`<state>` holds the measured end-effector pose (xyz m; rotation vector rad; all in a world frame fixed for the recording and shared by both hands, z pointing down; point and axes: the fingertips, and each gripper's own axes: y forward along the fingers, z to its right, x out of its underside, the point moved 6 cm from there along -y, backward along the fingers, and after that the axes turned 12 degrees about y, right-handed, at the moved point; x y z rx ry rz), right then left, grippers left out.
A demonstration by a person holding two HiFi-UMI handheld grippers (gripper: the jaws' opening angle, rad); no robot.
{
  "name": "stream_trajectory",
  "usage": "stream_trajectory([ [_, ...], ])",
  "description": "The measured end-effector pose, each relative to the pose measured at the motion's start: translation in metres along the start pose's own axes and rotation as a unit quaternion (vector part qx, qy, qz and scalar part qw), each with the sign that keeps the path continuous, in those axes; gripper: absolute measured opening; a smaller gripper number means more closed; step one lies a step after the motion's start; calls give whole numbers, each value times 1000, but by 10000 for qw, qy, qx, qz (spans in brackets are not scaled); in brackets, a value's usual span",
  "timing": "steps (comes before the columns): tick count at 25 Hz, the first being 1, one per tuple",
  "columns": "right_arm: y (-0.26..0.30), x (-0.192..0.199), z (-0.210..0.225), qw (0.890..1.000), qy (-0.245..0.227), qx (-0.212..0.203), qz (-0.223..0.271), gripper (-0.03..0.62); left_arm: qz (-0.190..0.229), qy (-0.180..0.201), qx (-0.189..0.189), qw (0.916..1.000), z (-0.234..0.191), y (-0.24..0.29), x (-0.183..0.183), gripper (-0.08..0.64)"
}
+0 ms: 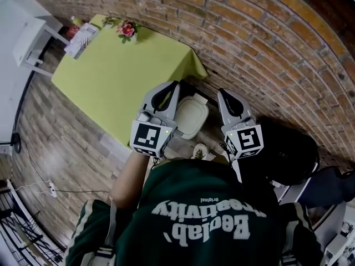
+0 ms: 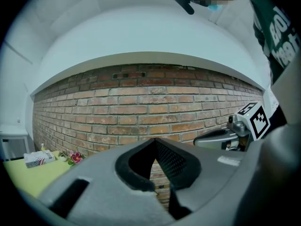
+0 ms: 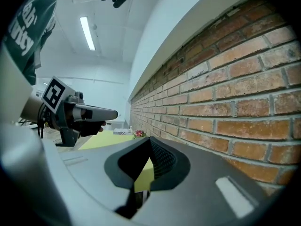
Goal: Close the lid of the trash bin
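Two grippers are held side by side, well above the floor, in the head view. The left gripper [image 1: 176, 87] and the right gripper [image 1: 222, 93] are each seen with tips together and nothing carried. Below and between them sits the white trash bin [image 1: 191, 115], tucked between the corner of the lime-green tablecloth [image 1: 111, 76] and the brick wall [image 1: 249, 43]. Its lid is judged to lie flat, pale face up. Whether it is fully seated cannot be settled from this height. The scene fits a lid slightly ajar with the grippers poised above it, or a lid down with the grippers lifted clear.

Left gripper view: the jaws are closed tip to tip and empty. Only brick is seen through the slot behind them, and the bin is not shown.

Right gripper view: the jaws are likewise pressed together with nothing held. Cloth and wall are seen beyond.

Room: the bin is open from above only. The cloth edge lies close on one side, the wall on the other, and a dark bulky object [image 1: 288, 148] sits near the right. Any descent is judged to need a straight vertical line.
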<state>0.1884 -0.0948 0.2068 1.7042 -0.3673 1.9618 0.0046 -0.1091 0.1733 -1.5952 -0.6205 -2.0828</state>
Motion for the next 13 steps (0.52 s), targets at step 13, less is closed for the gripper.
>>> stream_trajectory([
  [13,1,1,2,9999,106,-37,46,11,-27,91,-57,9999,-3,-2,0,8],
])
